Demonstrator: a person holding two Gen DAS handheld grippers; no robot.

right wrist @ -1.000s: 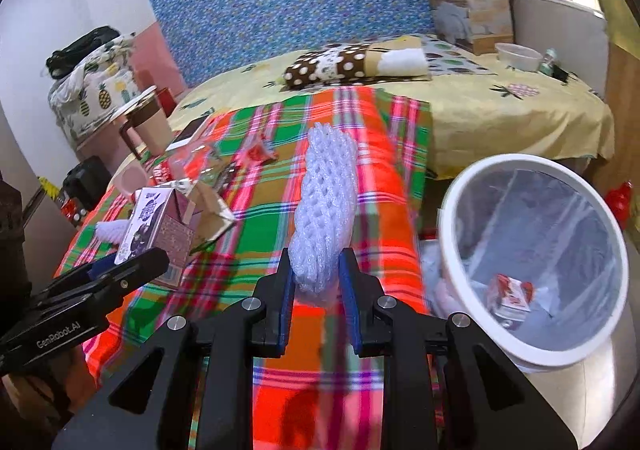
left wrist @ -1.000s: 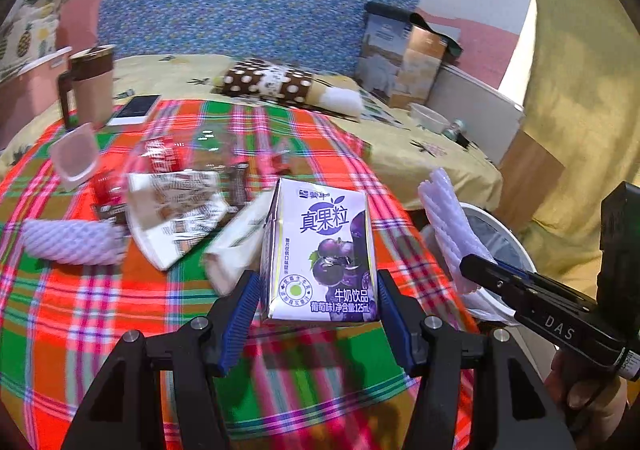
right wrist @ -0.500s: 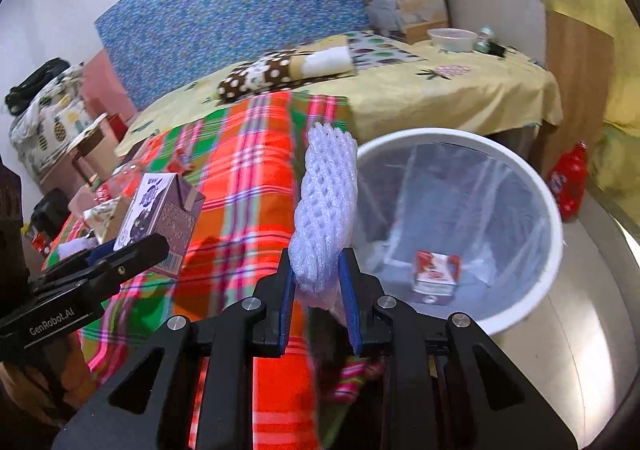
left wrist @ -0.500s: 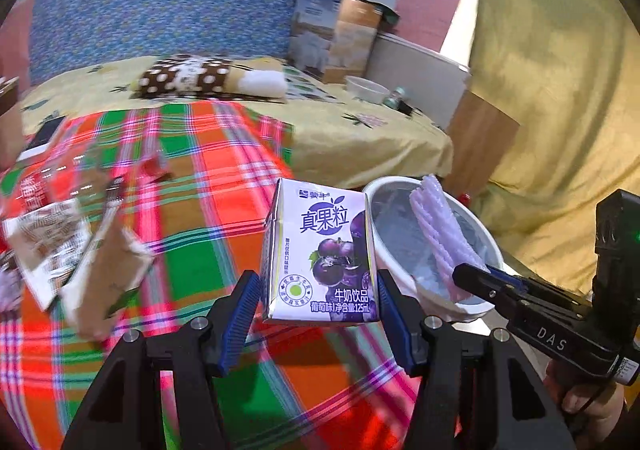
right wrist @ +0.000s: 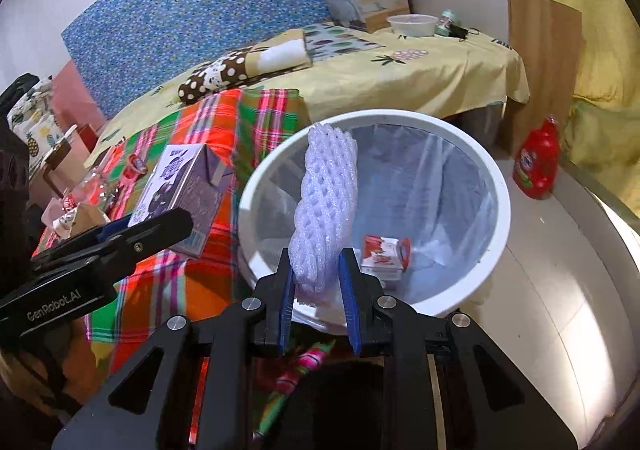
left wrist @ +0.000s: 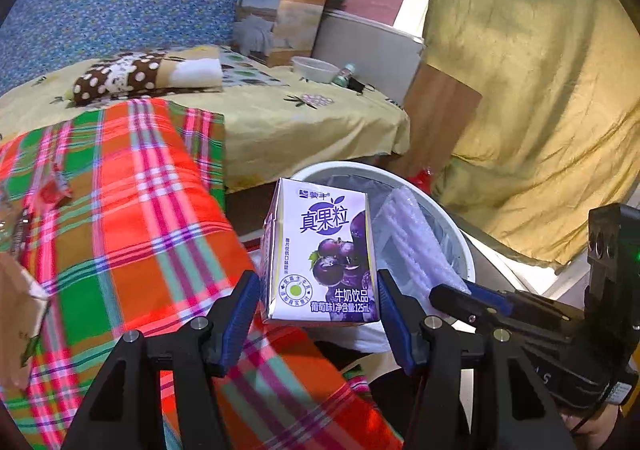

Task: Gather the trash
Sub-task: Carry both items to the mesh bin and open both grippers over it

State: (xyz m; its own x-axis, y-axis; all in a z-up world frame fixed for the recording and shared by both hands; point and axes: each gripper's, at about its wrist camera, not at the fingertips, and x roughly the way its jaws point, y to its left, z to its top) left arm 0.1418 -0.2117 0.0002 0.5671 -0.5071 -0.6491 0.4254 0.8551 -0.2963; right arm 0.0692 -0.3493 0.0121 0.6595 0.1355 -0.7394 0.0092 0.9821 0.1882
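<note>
Left wrist view shows the left gripper with its jaws clamped on a purple carton, one blue pad pressed to each side, the carton upright with its printed face toward the camera. The carton hangs at the near left rim of the white bin, over the gap between the bin and the plaid cloth. Right of the carton, the right gripper reaches in from the lower right, its jaws closed on a white foam net that stands up over the bin's mouth. Right wrist view looks down into the bin: the right gripper pinches the lower end of the foam net, which rises over the bin's near rim and leans across the opening. Inside the bin, on its clear liner, a small red-and-white carton lies toward the near side. Left of the bin, the left gripper holds the purple carton above the plaid cloth, just beside the bin's left rim. Farther left of the bin, other litter sits on the cloth, too small to tell apart. Right of the bin, a red bottle stands on the floor. Behind the bin, a yellow sheet covers the bed.
</note>
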